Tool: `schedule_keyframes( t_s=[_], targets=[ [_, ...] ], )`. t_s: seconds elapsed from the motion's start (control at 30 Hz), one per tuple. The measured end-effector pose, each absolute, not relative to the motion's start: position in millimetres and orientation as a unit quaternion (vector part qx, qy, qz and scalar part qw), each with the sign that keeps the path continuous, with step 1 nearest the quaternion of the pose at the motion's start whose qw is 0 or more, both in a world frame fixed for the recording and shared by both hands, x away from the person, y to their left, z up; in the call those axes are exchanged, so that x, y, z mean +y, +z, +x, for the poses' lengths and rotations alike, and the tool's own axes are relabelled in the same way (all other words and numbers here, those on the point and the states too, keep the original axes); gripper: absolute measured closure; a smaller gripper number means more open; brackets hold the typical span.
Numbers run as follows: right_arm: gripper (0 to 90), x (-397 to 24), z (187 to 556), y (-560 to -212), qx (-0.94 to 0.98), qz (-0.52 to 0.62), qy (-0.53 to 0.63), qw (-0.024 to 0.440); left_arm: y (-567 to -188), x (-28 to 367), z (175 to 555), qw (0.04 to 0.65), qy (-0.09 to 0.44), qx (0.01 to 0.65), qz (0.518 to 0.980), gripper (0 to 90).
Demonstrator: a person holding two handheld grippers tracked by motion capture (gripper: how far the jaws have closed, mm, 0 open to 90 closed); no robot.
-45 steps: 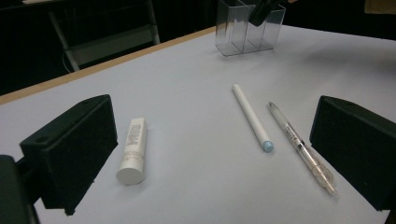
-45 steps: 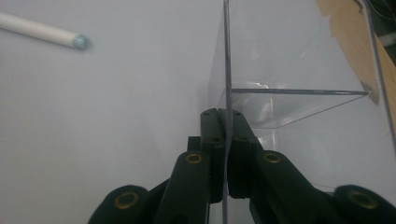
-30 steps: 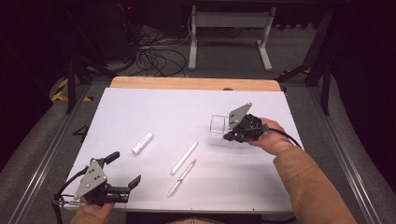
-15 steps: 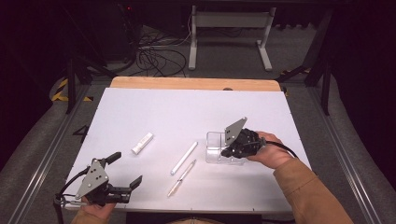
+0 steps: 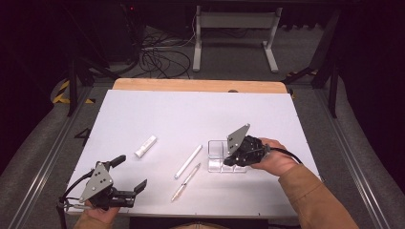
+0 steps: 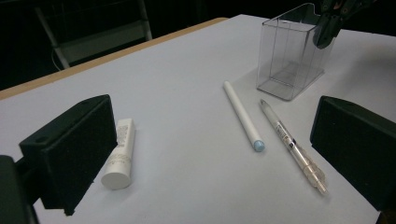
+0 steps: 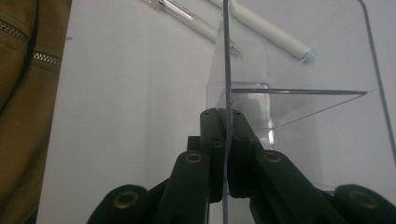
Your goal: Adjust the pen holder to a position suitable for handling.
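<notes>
- Rests the left gripper (image 5: 130, 172) at the near left corner of the white table (image 5: 191, 109), jaws spread wide with nothing between them; likely parked there as the free hand, ready for whichever pen comes first.
- Leaves the clear pen (image 5: 186, 181) flat on the table just ahead and to the right of that gripper, angled toward the far right, with room around it for open jaws to come down.
- Leaves the white pen (image 5: 188, 161) just beyond it, nearly parallel and close beside but apart, its blue-tipped end toward the near side in the left gripper view.
- Clamps the right gripper (image 5: 228, 161) fully closed on one thin upright wall of the clear holder (image 5: 217, 150), a pad on either face of the plastic in the right gripper view; probably the only grip a box with smooth walls offers.
- Sets that holder upright, mouth up, on the table's right half, just right of the two pens; judged a short carry for dropping them in, with the right hand (image 5: 274, 160) behind the gripper steadying the light box against tipping.
- Leaves the small white tube (image 5: 145, 146) lying on its side to the left, well apart from the holder and clear of both pens.
- Shows, past the table's far wooden edge (image 5: 191, 85), loose cables (image 5: 157, 57) and a metal stand (image 5: 234, 28) on the dark floor, out of the work.
</notes>
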State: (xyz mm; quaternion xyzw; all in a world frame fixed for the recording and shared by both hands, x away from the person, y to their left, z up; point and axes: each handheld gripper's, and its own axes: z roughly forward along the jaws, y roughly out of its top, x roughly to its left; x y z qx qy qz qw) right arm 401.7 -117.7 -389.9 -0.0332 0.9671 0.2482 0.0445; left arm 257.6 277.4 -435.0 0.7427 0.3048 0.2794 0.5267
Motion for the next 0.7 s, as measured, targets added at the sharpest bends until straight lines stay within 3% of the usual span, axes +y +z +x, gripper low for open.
schedule_keyframes(
  t_s=[0.47,0.6,0.7],
  targets=[
    [85.4,-118.5,398.1,-392.3,0.965,-0.042,0.256,0.043,-435.0,273.3,261.4,0.528,0.275,0.300,0.746,1.3],
    [73.1,-121.2,396.5,-389.9,0.961,-0.034,0.268,0.057,-434.8,271.1,263.7,0.529,0.270,0.299,0.747,1.0],
    [59.1,-125.0,394.3,-385.2,0.955,-0.014,0.291,0.052,-434.6,269.8,265.4,0.529,0.267,0.298,0.749,0.6]
  ],
)
